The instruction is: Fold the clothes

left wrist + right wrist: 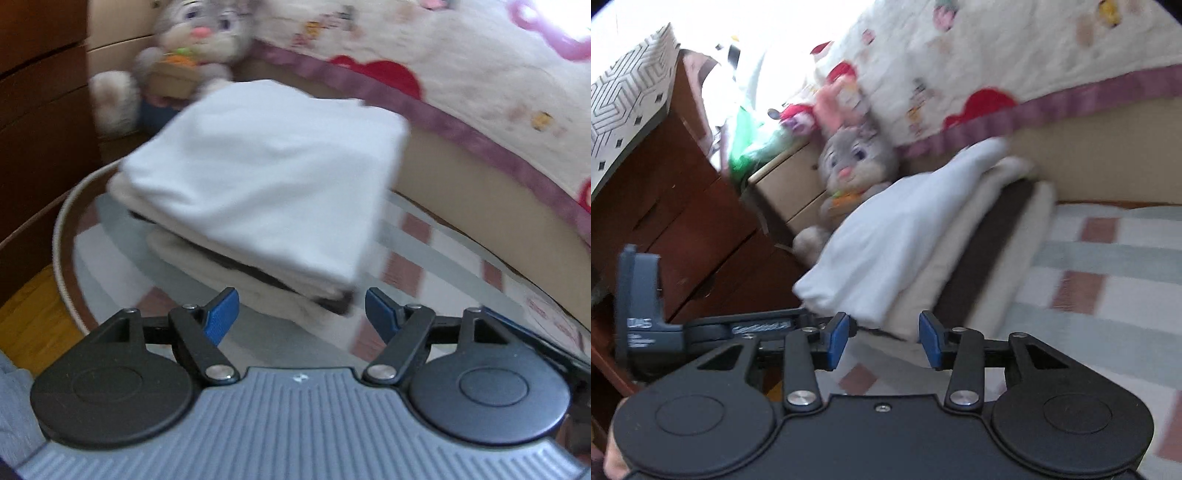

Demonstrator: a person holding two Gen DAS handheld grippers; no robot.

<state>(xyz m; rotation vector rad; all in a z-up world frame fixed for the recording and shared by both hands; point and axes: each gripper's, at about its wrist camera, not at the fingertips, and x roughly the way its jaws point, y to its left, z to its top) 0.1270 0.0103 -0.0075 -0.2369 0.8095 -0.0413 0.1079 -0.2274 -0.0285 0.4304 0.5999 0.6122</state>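
A folded white garment [258, 177] tops a stack of folded clothes, with cream and dark layers [325, 295] showing beneath it, on a round table with a checked cloth [424, 251]. My left gripper [301, 314] hangs just short of the stack's near corner, its blue pads apart and nothing between them. In the right wrist view the same white garment [886, 236] lies over cream and dark brown layers [982, 251]. My right gripper [882, 339] sits at the stack's near edge with its pads apart and bare. The left gripper's body [642, 306] shows at the left there.
A grey plush rabbit [192, 48] sits behind the stack beside a beige drawer unit [786, 188]. A bed with a patterned quilt [461, 66] runs along the far side. Brown wooden drawers [672, 206] stand at the left. The table's rim [62, 236] curves near the left gripper.
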